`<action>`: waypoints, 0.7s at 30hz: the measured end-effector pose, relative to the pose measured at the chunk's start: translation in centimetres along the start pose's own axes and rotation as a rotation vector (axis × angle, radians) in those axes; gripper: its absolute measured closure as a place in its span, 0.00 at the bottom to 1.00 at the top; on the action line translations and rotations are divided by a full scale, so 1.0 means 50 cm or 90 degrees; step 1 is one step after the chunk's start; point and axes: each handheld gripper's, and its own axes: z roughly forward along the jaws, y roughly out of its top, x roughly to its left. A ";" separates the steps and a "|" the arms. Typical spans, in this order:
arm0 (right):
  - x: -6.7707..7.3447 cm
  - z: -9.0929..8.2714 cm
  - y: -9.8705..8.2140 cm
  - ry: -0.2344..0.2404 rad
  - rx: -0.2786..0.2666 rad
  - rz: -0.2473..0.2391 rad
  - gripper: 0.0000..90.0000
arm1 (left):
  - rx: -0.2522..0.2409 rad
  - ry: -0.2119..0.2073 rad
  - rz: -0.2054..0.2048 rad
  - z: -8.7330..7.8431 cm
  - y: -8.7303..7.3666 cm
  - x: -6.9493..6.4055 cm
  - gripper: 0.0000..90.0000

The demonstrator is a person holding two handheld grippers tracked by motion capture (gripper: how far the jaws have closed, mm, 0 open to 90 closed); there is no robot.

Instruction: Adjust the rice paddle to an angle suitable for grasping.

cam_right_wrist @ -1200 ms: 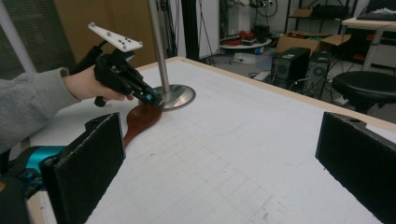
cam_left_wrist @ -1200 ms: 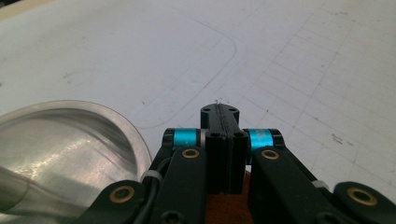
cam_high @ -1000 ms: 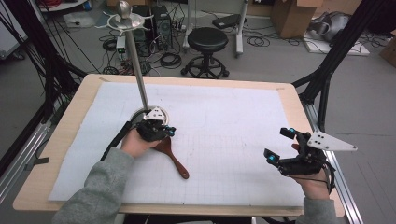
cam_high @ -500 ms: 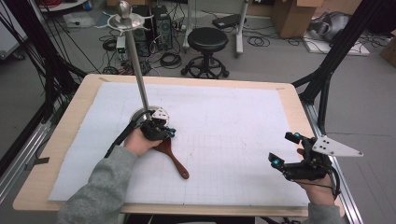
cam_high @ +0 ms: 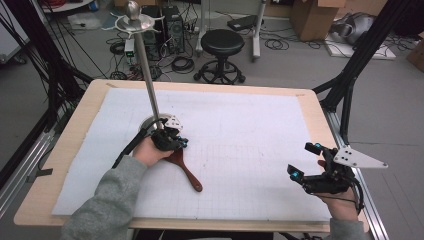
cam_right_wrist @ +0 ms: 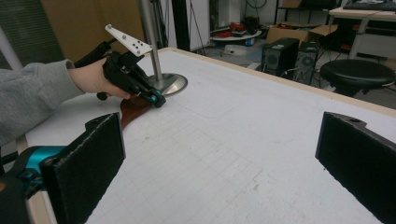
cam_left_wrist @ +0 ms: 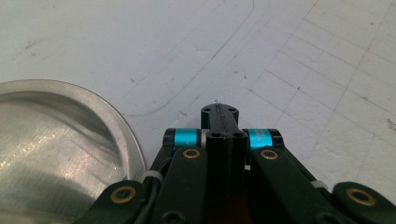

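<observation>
A dark wooden spoon (cam_high: 187,172) lies on the white gridded mat (cam_high: 250,120), its handle pointing toward the near edge. My left gripper (cam_high: 183,143) rests low over the spoon's broad end, jaws shut tip to tip with nothing visible between them (cam_left_wrist: 219,112). Just behind it stands a metal stand with a round base (cam_high: 148,121) and a tall pole (cam_high: 147,80). In the right gripper view the left gripper (cam_right_wrist: 158,100) sits over the spoon (cam_right_wrist: 133,108) beside the base (cam_right_wrist: 170,83). My right gripper (cam_high: 304,160) hovers at the near right, wide open and empty (cam_right_wrist: 224,163).
The shiny base (cam_left_wrist: 56,140) curves in at the left of the left gripper view. The wooden table rim (cam_high: 65,145) frames the mat. A black stool (cam_high: 221,42), computer cases and cables stand on the floor beyond the far edge.
The right gripper has drifted slightly toward the table's near right edge. The left hand and the spoon stay where they were.
</observation>
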 end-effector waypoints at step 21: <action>-0.005 0.050 0.006 0.032 0.009 -0.006 0.00 | 0.024 0.007 -0.015 -0.042 -0.033 -0.016 0.99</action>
